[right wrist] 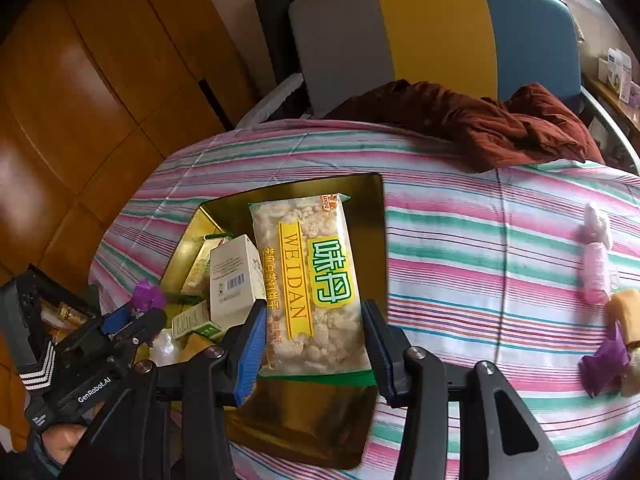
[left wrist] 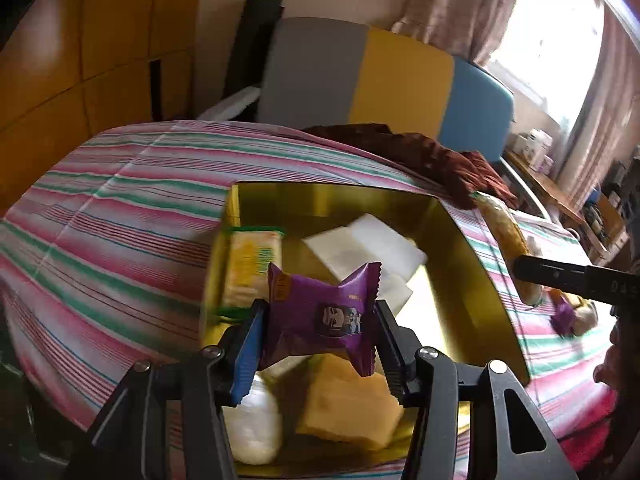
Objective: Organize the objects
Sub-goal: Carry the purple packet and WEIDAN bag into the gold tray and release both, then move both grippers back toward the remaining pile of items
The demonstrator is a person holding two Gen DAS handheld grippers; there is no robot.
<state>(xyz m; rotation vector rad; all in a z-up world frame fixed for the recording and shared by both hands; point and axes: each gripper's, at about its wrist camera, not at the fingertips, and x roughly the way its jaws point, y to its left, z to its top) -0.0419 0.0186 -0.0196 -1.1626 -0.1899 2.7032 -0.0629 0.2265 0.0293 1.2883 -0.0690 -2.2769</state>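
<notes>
A gold box [left wrist: 468, 240] sits on the striped bedcover and also shows in the right wrist view [right wrist: 368, 200]. My left gripper [left wrist: 320, 336] is shut on a purple snack packet [left wrist: 320, 312] and holds it above the box. It also shows in the right wrist view [right wrist: 136, 312]. My right gripper [right wrist: 316, 344] is shut on a long clear WEIDAN cracker pack [right wrist: 312, 280], held over the box's right part. In the box lie a yellow-green packet [left wrist: 252, 268], white packets [left wrist: 360, 248], a white box [right wrist: 232, 276] and a yellow cake [left wrist: 352, 408].
On the cover to the right lie a pink roll [right wrist: 596, 264], a yellow cake [right wrist: 628, 316] and a purple packet [right wrist: 604, 360]. A maroon cloth [right wrist: 480, 124] lies at the far edge, with a grey, yellow and blue headboard [right wrist: 432, 32] behind it.
</notes>
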